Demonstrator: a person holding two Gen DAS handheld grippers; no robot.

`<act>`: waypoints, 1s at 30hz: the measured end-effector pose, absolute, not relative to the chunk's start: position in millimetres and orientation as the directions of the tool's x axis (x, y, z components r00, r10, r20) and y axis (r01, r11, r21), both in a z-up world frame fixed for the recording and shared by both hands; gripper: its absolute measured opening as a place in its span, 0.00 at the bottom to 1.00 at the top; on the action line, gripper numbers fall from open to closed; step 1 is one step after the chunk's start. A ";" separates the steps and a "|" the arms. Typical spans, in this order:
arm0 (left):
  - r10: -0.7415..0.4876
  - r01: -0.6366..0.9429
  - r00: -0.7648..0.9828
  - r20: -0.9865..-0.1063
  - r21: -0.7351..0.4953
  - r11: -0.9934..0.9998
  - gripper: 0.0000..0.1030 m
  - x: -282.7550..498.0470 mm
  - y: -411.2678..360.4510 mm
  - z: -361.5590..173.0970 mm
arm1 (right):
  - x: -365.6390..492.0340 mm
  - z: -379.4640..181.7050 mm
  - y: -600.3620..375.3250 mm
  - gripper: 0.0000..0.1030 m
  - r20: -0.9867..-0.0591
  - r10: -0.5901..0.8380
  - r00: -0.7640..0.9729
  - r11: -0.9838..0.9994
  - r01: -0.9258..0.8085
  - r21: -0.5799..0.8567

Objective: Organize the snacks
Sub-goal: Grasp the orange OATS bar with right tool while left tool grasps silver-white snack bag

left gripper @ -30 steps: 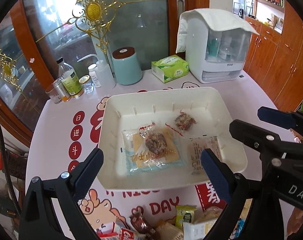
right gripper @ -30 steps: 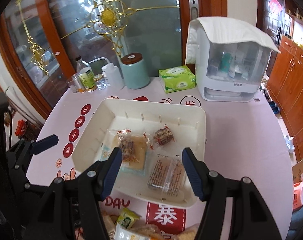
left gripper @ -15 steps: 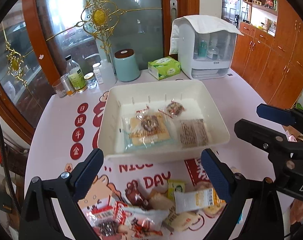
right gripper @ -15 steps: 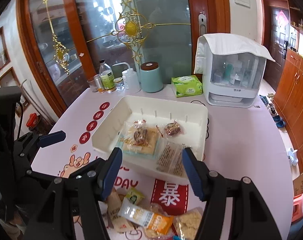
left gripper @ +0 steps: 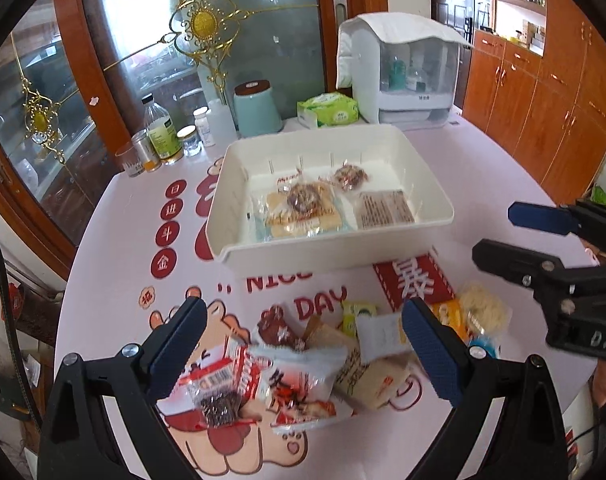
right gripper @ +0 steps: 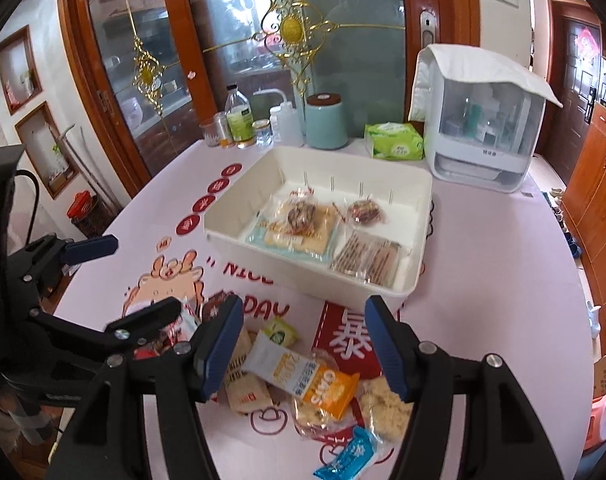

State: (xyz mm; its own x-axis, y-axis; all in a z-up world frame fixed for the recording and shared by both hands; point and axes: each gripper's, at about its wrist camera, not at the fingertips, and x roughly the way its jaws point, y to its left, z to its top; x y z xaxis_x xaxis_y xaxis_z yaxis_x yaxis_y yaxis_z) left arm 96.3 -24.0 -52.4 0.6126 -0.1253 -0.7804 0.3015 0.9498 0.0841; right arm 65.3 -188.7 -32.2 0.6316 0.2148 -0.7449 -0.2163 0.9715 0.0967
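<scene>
Grippers (left gripper: 303, 348) back from tray (left gripper: 431, 168), now over loose snacks (left gripper: 303, 380).

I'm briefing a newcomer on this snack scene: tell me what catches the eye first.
First comes the white bin at mid-table, with a few wrapped snacks already lying inside. Nearer the cameras, a loose pile of snack packets sprawls on the pink cartoon-printed tablecloth. The open right tool hangs over that pile, holding nothing.

At the far edge of the table, a teal canister (right gripper: 326, 122), a green tissue pack (right gripper: 394, 142) and a cloth-draped white appliance (right gripper: 479, 120) are seen, with bottles (right gripper: 239, 118) grouped further left.
</scene>
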 end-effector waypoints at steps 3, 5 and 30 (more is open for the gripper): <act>-0.123 0.301 0.592 -0.796 0.077 0.951 0.95 88.7 -16.9 -63.5 | 58.5 -45.3 -191.7 0.63 -0.756 0.207 0.621 0.970 -0.230 0.077; -0.124 0.297 0.573 -0.810 0.064 0.953 0.95 84.6 -12.0 -72.1 | 55.0 -51.9 -193.3 0.64 -0.757 0.197 0.622 0.970 -0.236 0.059; -0.150 0.203 0.352 -0.924 -0.081 0.976 0.95 96.4 26.0 -161.9 | 69.3 -161.2 -145.2 0.69 -0.837 0.087 0.541 0.795 -0.544 -0.269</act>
